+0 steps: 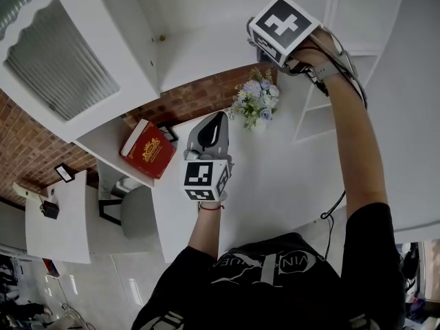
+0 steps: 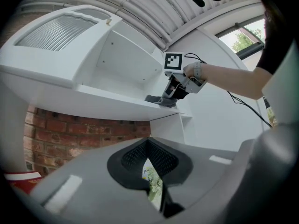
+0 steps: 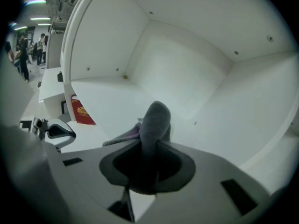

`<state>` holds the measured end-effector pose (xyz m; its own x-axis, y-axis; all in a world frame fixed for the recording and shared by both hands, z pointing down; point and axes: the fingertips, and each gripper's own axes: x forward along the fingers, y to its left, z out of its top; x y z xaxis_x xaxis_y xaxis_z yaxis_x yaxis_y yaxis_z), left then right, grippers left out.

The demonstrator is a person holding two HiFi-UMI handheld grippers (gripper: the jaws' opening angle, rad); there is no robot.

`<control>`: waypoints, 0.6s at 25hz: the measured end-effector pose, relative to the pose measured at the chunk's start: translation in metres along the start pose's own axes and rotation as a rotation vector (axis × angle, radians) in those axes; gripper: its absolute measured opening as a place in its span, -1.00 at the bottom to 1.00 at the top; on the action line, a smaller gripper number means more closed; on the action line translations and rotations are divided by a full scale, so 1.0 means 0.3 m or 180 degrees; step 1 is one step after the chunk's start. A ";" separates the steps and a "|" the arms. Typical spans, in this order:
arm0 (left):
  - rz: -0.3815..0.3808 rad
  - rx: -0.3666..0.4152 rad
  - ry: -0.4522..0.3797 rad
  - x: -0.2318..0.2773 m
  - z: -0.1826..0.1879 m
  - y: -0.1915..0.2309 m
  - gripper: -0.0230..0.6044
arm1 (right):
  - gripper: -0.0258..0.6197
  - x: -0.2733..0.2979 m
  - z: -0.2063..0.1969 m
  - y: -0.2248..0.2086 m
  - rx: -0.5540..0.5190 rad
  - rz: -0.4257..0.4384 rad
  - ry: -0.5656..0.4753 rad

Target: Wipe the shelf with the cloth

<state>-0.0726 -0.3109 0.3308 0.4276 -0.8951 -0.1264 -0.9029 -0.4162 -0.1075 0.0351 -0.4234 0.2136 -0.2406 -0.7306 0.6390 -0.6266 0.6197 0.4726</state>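
A grey cloth (image 3: 152, 125) is pinched between the jaws of my right gripper (image 3: 150, 158), which is shut on it. The cloth rests on the floor of the white upper shelf (image 3: 107, 97) near its front edge; the left gripper view shows the cloth (image 2: 161, 100) lying there under the right gripper (image 2: 180, 85). In the head view my right gripper (image 1: 271, 47) is raised at the shelf (image 1: 199, 53). My left gripper (image 1: 210, 137) hangs lower over the white desk (image 1: 275, 177), shut with nothing in it (image 2: 150, 178).
A small bouquet of pale flowers (image 1: 256, 102) stands on the desk against the brick wall (image 1: 192, 98). A red book (image 1: 147, 148) lies on a lower ledge at the left. An open cabinet door (image 1: 62, 60) sticks out at upper left.
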 end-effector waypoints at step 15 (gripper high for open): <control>-0.0258 -0.0025 -0.0028 0.044 0.010 -0.129 -0.89 | -0.64 -0.048 -0.220 -0.193 0.0028 -0.0844 0.0322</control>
<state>-0.0318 -0.3061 0.3303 0.4997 -0.8570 -0.1262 -0.8656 -0.4885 -0.1101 0.1237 -0.4299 0.2170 0.0076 -0.8343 0.5512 -0.6644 0.4078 0.6263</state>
